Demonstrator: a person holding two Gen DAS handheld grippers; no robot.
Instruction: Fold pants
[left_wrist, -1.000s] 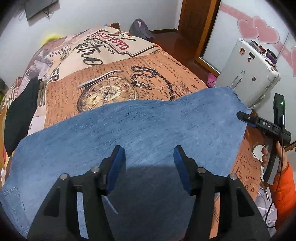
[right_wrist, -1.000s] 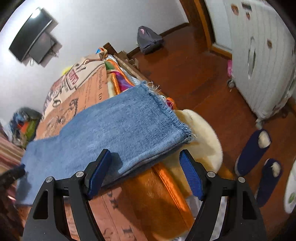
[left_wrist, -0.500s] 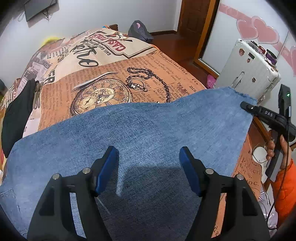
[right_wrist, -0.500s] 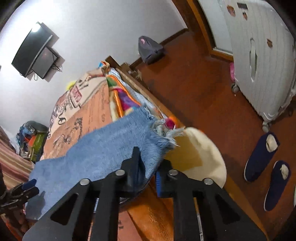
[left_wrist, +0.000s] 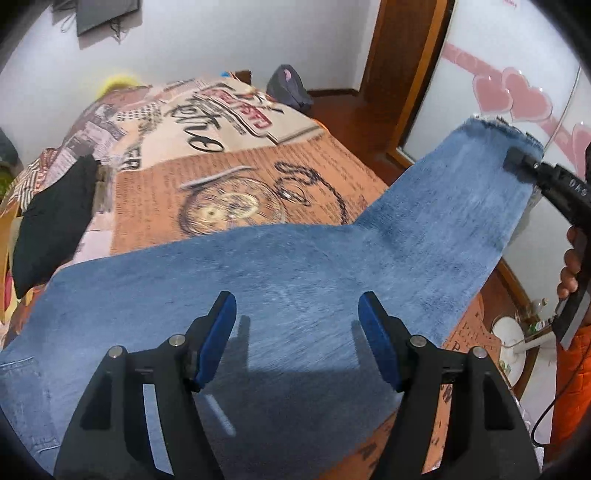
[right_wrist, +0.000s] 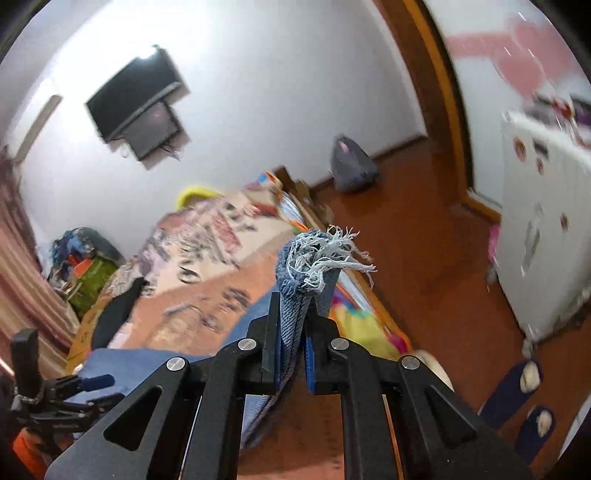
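Blue jeans (left_wrist: 280, 280) lie across the near part of the bed, waist end at the left. My left gripper (left_wrist: 297, 332) is open and empty, hovering just above the middle of the jeans. My right gripper (right_wrist: 291, 328) is shut on the frayed leg hem (right_wrist: 317, 258) and holds it lifted off the bed. In the left wrist view the right gripper (left_wrist: 517, 166) shows at the far right, with the leg end (left_wrist: 476, 177) raised and the fabric sloping up to it.
The bed cover (left_wrist: 229, 184) has a pocket-watch print. A black garment (left_wrist: 51, 218) lies at the bed's left edge. A white suitcase (right_wrist: 546, 221), slippers (right_wrist: 517, 384) and a grey bag (right_wrist: 351, 166) stand on the wooden floor to the right.
My right gripper closed on the leg hem and has lifted it up off the bed edge. My left gripper stayed open over the jeans and rose slightly.
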